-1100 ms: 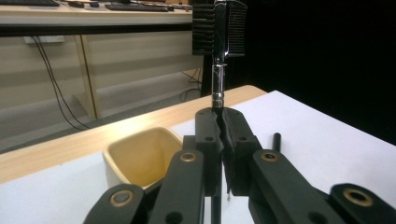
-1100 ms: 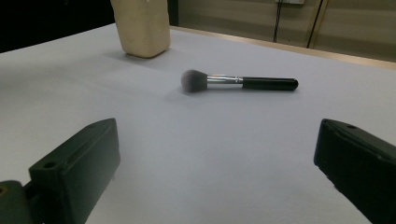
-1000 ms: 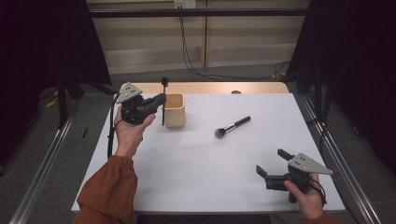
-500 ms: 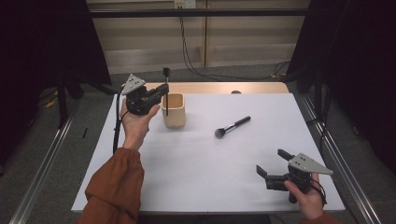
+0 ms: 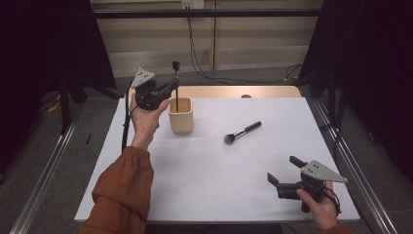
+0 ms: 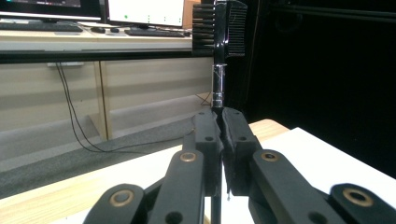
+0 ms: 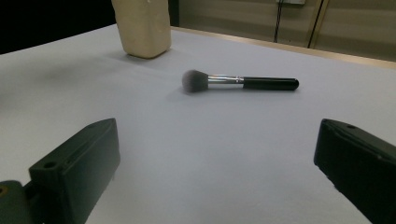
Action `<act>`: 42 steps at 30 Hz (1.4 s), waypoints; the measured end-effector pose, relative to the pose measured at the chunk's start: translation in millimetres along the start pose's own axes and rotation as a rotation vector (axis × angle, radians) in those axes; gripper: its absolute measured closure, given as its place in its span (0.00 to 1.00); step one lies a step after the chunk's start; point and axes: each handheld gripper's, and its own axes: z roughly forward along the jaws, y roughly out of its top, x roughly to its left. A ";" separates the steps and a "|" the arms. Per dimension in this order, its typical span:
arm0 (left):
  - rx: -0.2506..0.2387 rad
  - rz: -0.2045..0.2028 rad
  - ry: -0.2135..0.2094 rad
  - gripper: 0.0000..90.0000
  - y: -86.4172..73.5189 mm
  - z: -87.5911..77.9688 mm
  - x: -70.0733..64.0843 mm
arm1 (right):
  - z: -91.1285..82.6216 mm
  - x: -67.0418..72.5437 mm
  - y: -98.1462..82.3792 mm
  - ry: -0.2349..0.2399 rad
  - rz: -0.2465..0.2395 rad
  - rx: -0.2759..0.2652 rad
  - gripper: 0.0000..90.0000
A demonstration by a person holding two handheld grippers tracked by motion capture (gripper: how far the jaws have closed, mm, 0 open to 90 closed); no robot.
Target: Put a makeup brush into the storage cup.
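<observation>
Since a second ago the left claw, clamped on a thin upright comb-headed brush, has carried it over the beige cup; lowering comes next. The right claw rests wide open, powder brush lying ahead.

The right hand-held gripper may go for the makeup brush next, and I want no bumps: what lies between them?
Nothing: bare white table runs from the open right hand-held gripper to the makeup brush, as the right gripper view shows.
</observation>
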 end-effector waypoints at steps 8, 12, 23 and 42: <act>0.002 -0.006 0.016 0.96 -5.9 8.4 9.6 | -0.3 0.0 -0.1 -0.003 0.008 -0.001 0.00; 0.021 0.011 0.026 0.96 -6.5 13.9 12.9 | -0.5 0.0 -0.1 -0.003 0.007 -0.002 0.00; 0.023 0.001 0.042 0.96 -10.3 20.3 16.2 | -0.5 -0.5 -0.3 -0.001 0.009 -0.003 0.00; 0.065 0.002 0.033 0.96 -29.9 28.7 14.1 | -0.6 -0.7 -0.2 0.003 0.006 0.000 0.00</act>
